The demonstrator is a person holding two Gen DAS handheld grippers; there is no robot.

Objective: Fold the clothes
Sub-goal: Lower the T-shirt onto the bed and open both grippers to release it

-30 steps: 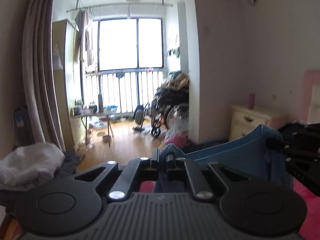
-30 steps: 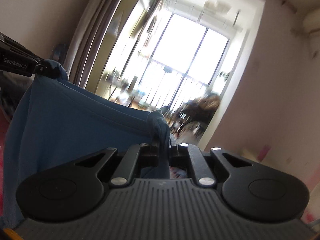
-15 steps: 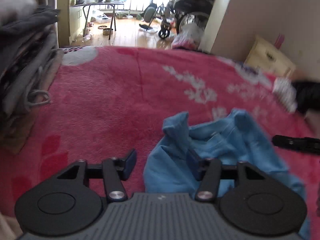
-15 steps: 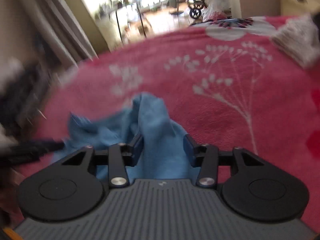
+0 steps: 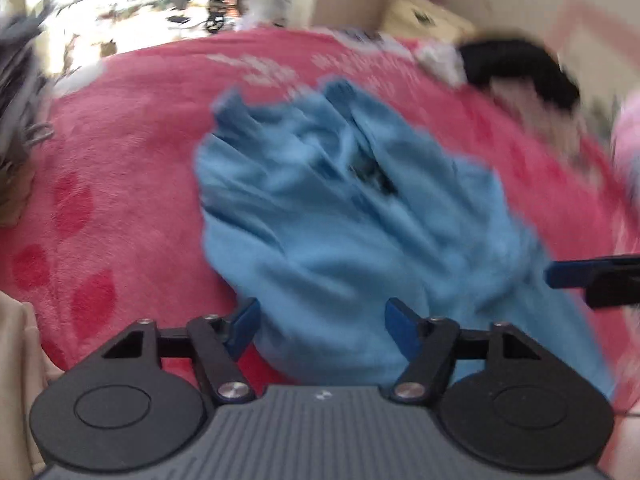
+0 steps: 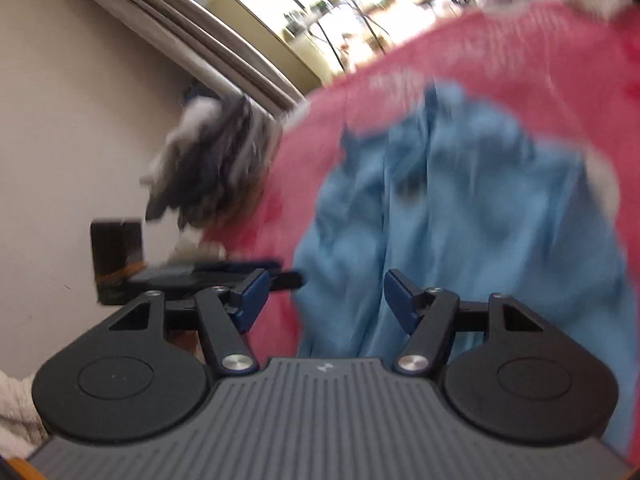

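1. The crumpled light-blue cotton garment (image 5: 352, 216), held aloft a second before, was seen dropped onto the red fleece blanket (image 5: 120, 152).
2. The left gripper (image 5: 322, 322) had been spread wide, empty.
3. The right gripper (image 6: 322, 300) likewise was parted, clutching nothing.

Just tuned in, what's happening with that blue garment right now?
A person with a hand-held gripper in each hand is working on folding clothes. The blue garment lies crumpled on the red floral blanket, not yet folded. Neither gripper holds it: the left hand-held gripper and the right hand-held gripper are both open, hovering by its near edge. A dark pile of clothes sits off to the left of the bed. Both views are motion-blurred.
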